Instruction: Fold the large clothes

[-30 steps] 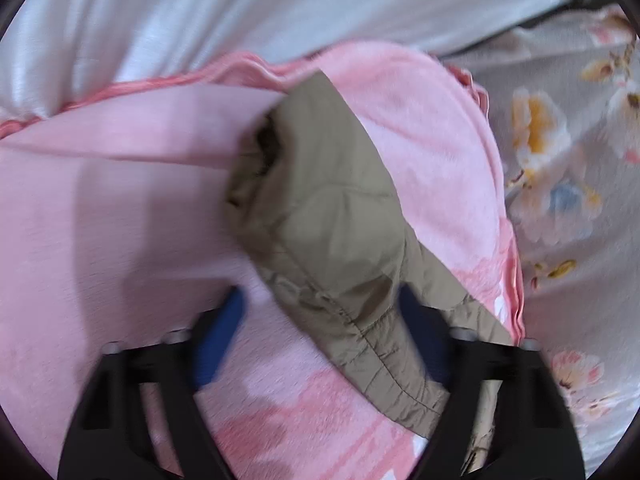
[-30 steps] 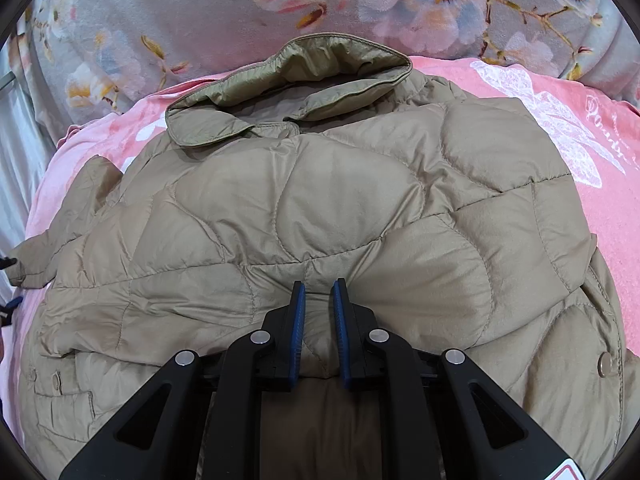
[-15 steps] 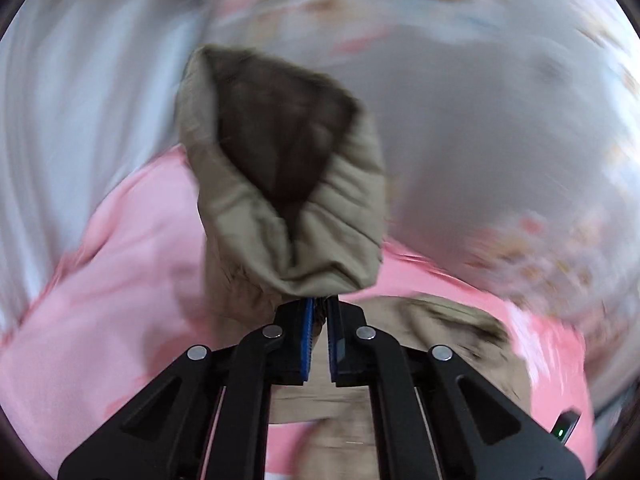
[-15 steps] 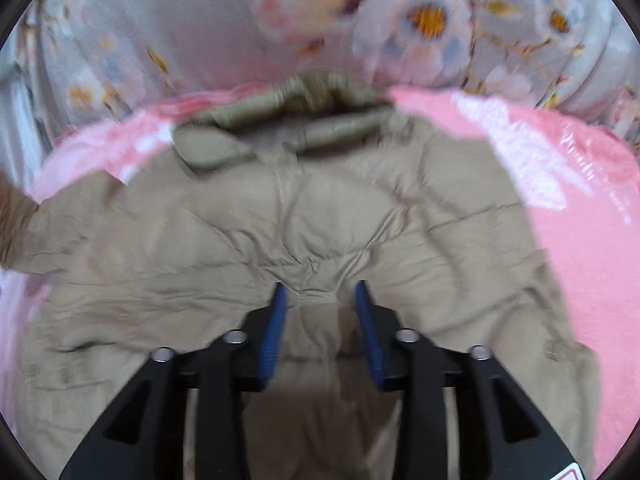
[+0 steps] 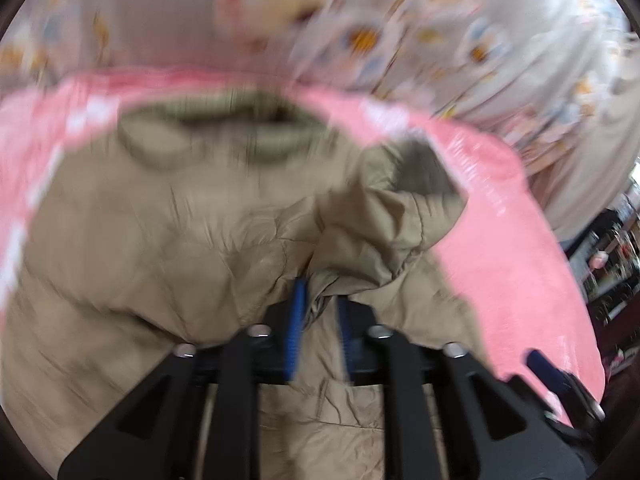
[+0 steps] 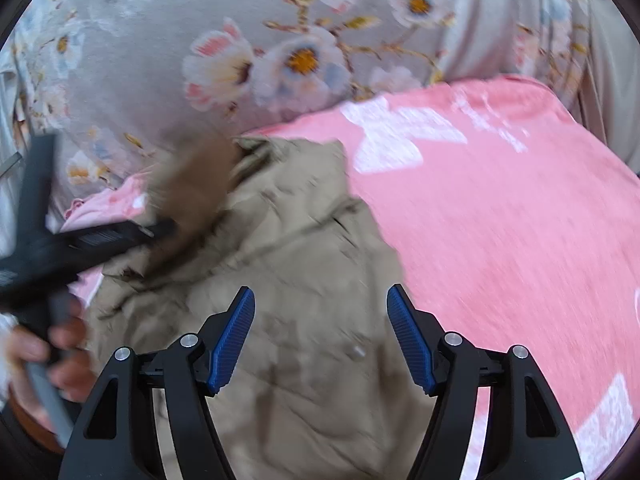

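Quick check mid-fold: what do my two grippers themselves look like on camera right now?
The left gripper and right gripper match: black plastic linkage arms with triangular cut-outs, silver pivot screws, and blue ribbed pads lining the fingers. The right shows a white sticker at its lower corner. No cables visible.

one tan jacket (image 5: 168,240), one pink blanket (image 6: 500,220), one floral sheet (image 6: 160,40), two tongs (image 5: 318,320) (image 6: 320,336)

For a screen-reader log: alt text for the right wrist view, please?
The open right gripper hovers over a tan quilted jacket on a pink blanket. At left, the left gripper holds the jacket's sleeve.
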Demonstrator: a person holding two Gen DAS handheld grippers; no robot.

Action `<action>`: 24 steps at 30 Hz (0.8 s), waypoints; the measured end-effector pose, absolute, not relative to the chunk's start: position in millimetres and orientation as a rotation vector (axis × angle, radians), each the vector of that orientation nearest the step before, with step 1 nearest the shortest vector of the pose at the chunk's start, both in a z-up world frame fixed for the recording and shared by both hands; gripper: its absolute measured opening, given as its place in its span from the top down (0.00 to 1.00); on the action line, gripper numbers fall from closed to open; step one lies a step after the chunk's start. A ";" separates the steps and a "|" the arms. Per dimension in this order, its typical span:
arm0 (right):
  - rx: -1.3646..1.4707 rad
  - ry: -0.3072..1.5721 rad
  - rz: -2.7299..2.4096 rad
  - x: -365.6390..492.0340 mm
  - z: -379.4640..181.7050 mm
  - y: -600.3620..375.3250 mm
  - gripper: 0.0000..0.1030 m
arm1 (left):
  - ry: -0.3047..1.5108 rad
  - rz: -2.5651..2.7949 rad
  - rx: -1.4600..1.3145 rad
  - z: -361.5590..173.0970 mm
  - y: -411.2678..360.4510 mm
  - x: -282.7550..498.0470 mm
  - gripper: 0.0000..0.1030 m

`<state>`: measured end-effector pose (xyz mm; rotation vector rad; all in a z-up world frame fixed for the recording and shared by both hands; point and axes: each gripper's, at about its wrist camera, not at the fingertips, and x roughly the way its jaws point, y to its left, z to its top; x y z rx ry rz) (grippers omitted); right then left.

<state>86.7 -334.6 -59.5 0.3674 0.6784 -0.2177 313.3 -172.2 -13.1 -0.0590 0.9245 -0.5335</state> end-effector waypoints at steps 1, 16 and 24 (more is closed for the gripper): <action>0.369 0.683 -0.225 83.0 -63.3 -337.5 0.35 | 0.956 -0.531 -0.084 -25.7 -173.8 314.4 0.71; 0.372 0.700 -0.059 125.9 -65.8 -317.9 0.35 | 0.849 -0.459 -0.544 17.4 20.3 350.3 0.18; 0.371 0.758 0.112 195.0 -78.0 -296.8 0.35 | 1.009 -0.329 -0.811 -56.3 94.3 402.5 0.34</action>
